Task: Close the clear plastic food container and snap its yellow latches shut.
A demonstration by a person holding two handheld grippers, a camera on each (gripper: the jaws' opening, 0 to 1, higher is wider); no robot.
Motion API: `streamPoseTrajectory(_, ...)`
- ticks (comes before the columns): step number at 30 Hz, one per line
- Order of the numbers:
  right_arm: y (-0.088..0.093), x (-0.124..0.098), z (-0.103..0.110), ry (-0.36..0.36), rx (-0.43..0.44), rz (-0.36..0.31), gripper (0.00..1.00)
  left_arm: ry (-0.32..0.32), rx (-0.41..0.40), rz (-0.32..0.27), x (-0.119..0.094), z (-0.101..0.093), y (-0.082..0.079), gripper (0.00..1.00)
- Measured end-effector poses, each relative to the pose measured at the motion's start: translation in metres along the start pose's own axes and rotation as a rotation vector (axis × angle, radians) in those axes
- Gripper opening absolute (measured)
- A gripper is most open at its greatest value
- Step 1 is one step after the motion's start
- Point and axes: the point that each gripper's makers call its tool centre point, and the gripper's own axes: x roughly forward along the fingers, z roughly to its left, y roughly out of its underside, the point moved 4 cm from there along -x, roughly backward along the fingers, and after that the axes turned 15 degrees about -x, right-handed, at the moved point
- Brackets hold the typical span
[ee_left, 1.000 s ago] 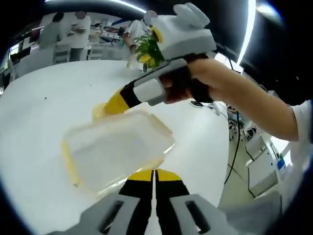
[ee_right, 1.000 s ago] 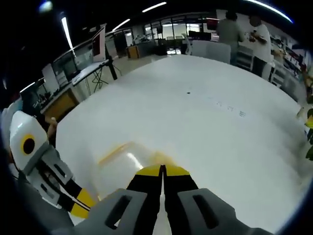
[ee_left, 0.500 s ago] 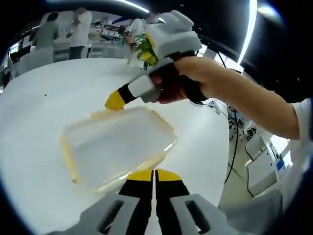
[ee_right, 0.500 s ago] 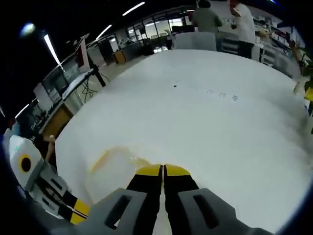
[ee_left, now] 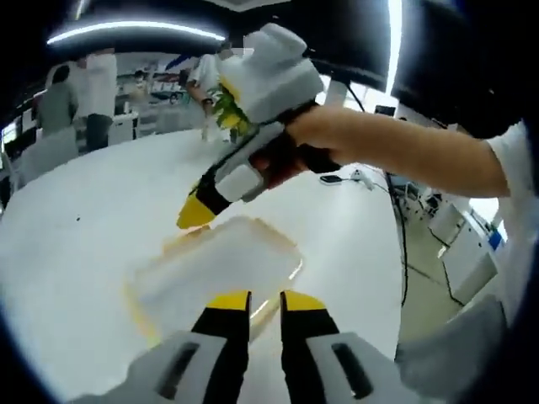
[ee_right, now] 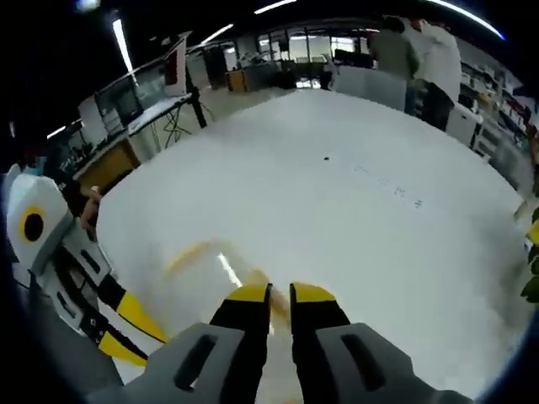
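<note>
On white table (ee_left: pixel 76 252), clear container (ee_left: pixel 223 273) (lid down), bare surface around

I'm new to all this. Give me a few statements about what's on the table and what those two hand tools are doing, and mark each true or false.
1. The clear food container lies on a white table. True.
2. The left gripper has its jaws pressed tight together. False: a small gap shows between them.
3. The right gripper reaches in with its yellow tip at the container's far edge. True.
4. The container is red. False: it is clear with yellow trim.
5. People stand beyond the far side of the table. True.
</note>
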Motion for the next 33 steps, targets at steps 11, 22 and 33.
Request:
streamPoseTrajectory(11, 0.003, -0.007, 0.010, -0.144, -0.217, 0.150, 0.25, 0.036, 0.220, 0.101, 0.012, -0.004, -0.003, 0.22)
streamPoseTrajectory(22, 0.004, -0.001, 0.015, -0.284, -0.291, 0.246, 0.37, 0.013, 0.427, 0.180, 0.020, 0.003, -0.006, 0.24)
streamPoseTrajectory(33, 0.007, 0.008, 0.018, -0.383, -0.248, 0.317, 0.40, 0.004, 0.515, 0.243, 0.025, 0.006, 0.002, 0.25)
